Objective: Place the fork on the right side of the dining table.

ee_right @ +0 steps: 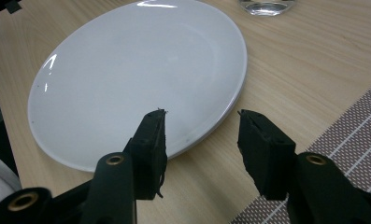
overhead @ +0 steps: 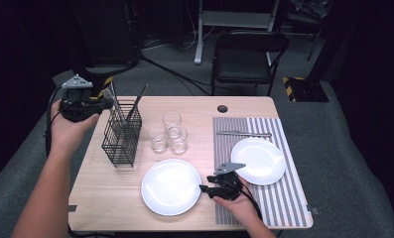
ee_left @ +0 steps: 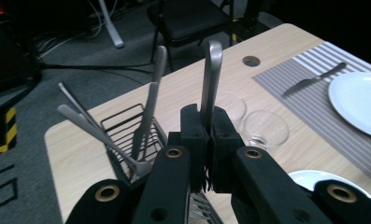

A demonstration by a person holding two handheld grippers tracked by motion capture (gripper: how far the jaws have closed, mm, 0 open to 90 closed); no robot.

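- Left tool point(ee_left: 206, 135) pinches a piece of cutlery point(ee_left: 211, 79) by its handle, held upright above the wire caddy point(overhead: 121, 134) at the desk's point(overhead: 110, 188) left edge; business end hidden.
- Step: lifting it clear of the caddy.
- Right tool point(ee_right: 202, 135) spread, empty, hovering at the near plate's point(ee_right: 127, 70) rim.
- Next: carry it to a place setting without snagging the other utensils point(ee_left: 148, 107).

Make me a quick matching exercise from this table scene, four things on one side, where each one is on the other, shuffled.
1. utensil handle
2. knife
3. wire basket
4. three glasses

A. on the striped mat, beyond a plate
B. clamped in the left gripper
C. between the basket and the mat
D. near the table's left edge, holding cutlery

Pairs: 1-B, 2-A, 3-D, 4-C
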